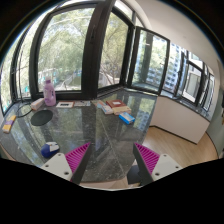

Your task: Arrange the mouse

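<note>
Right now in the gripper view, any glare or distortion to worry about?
Gripper view: strong fisheye, window frames bow outward; bright daylight behind them leaves the glass tabletop reflecting trees and sky, so items like the pink bottle read dim; the claw is open.

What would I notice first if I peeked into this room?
Probably the big dark-framed windows full of green trees, wrapping round the far side of the shiny dark glass table. Next, the pink plastic bottle standing near the table's far edge, by the windows. Closest of all, the two bright magenta pads on the open gripper poke out over the table's near edge, holding nothing.
</note>
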Available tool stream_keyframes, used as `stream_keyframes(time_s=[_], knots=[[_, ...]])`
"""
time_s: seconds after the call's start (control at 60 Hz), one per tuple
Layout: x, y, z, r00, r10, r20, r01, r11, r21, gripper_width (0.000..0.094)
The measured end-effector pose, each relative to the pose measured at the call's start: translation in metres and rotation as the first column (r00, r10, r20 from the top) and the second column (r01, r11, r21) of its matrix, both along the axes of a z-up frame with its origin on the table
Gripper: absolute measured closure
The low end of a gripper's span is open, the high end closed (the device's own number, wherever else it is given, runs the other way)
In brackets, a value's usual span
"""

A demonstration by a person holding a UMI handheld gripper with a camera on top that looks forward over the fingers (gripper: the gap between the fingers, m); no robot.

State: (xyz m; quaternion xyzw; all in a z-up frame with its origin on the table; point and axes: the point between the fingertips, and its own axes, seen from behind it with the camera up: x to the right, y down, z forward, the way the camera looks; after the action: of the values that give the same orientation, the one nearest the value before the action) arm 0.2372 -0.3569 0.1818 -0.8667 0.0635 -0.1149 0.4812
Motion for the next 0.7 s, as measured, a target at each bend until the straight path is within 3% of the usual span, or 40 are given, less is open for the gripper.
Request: stream_keyframes(time_s=[0.383,0.55,0.7], knots=[[-0.053,-0.071,-0.05,0.992,-0.123,-0.036,0.122,0.992,-0.026,0.0081],[-0.133,-0.082,-0.099,0.992,-0.081,-0.096,0.076,0.996,-0.05,0.0087],[-0.21,-0.063,-0.13,0.992,0.032,-0.118,-0.039,0.998,-0.053,0.0082]])
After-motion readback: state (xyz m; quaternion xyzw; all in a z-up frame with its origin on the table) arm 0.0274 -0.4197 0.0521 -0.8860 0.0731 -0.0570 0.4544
